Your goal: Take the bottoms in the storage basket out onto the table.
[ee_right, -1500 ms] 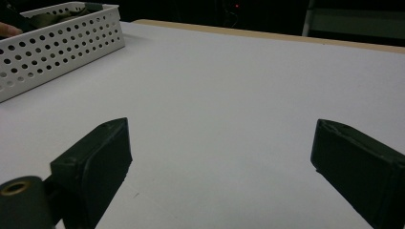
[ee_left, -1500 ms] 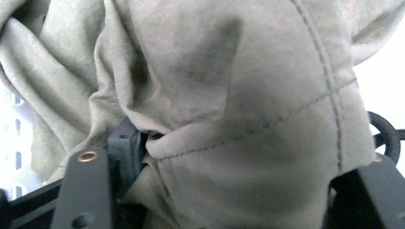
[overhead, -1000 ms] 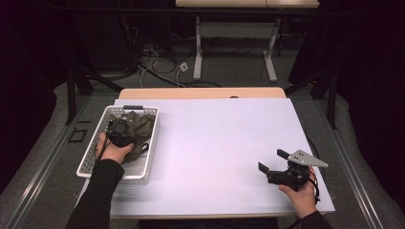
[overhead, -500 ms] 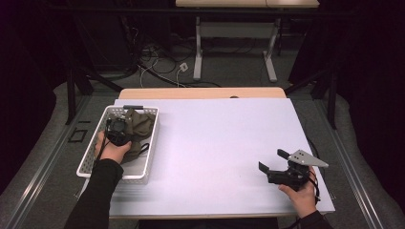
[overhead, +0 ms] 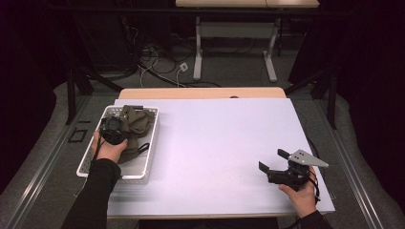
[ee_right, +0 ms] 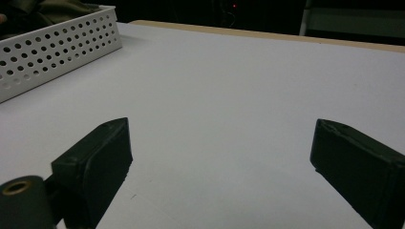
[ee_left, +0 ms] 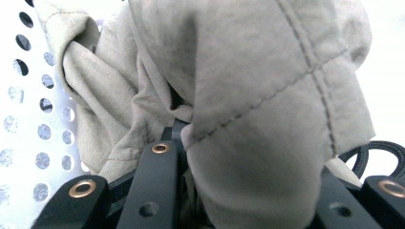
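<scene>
Left gripper [overhead: 113,128] jaws just closing on olive cloth [ee_left: 248,109] — tips buried in folds; right gripper [overhead: 279,167] jaws wide, empty.

1. Table [overhead: 215,143]: pale top with a wooden edge [overhead: 200,93] along the far side.
2. Floor cables [overhead: 157,62]: loose tangle behind the table, ending at a small white plug block [overhead: 182,67].
3. Second table's white legs [overhead: 198,47]: upright, farther back.
4. Dark frame posts [overhead: 71,90]: standing to the table's left and right.
</scene>
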Demonstrator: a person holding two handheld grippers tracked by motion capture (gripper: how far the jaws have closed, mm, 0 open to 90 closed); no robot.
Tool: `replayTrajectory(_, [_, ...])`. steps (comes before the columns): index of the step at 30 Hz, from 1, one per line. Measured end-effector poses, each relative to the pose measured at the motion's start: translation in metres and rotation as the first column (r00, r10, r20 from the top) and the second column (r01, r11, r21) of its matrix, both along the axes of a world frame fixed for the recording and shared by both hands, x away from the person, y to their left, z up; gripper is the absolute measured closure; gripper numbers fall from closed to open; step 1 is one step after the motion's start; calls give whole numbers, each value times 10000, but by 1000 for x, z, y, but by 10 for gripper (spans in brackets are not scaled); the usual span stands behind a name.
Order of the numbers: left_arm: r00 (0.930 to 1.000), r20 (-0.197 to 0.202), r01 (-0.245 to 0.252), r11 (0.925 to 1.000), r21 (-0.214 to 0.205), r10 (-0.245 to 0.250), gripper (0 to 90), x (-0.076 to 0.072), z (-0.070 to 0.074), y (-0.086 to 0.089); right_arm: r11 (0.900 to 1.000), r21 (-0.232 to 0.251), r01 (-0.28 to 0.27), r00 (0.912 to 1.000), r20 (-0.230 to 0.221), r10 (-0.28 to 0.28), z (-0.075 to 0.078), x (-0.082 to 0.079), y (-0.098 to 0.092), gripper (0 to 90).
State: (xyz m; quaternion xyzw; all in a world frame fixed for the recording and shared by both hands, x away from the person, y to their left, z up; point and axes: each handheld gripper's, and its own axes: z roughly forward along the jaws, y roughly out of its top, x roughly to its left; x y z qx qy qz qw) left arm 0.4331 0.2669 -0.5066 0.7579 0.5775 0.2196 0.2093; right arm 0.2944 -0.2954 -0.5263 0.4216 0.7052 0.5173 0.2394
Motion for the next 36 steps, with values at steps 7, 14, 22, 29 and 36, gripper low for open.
replayTrajectory(7, [9998, 198, -83, 9999, -147, 86, 714, -3, 4, 3, 10000, 16, 7, 10000, -8, -7, 0, 0, 0, 68])
replayTrajectory(14, [9991, 376, -187, 9992, -363, 201, 714, -5, 8, 7, 10000, 5, 13, 10000, 2, -13, 0, 0, 0, 69])
replayTrajectory(22, [9980, 569, -260, 9982, -547, 291, 714, -8, 13, 9, 10000, -6, 9, 10000, 4, -9, 0, 0, 0, 69])
replayTrajectory(29, [9963, 787, -296, 9970, -719, 352, 714, -11, 20, 11, 10000, 22, 13, 10000, -7, -13, 0, 0, 0, 70])
replayTrajectory(36, [9920, 1178, -328, 9935, -1093, 457, 714, -17, 29, 16, 10000, 20, -2, 10000, -1, 2, 0, -1, 0, 71])
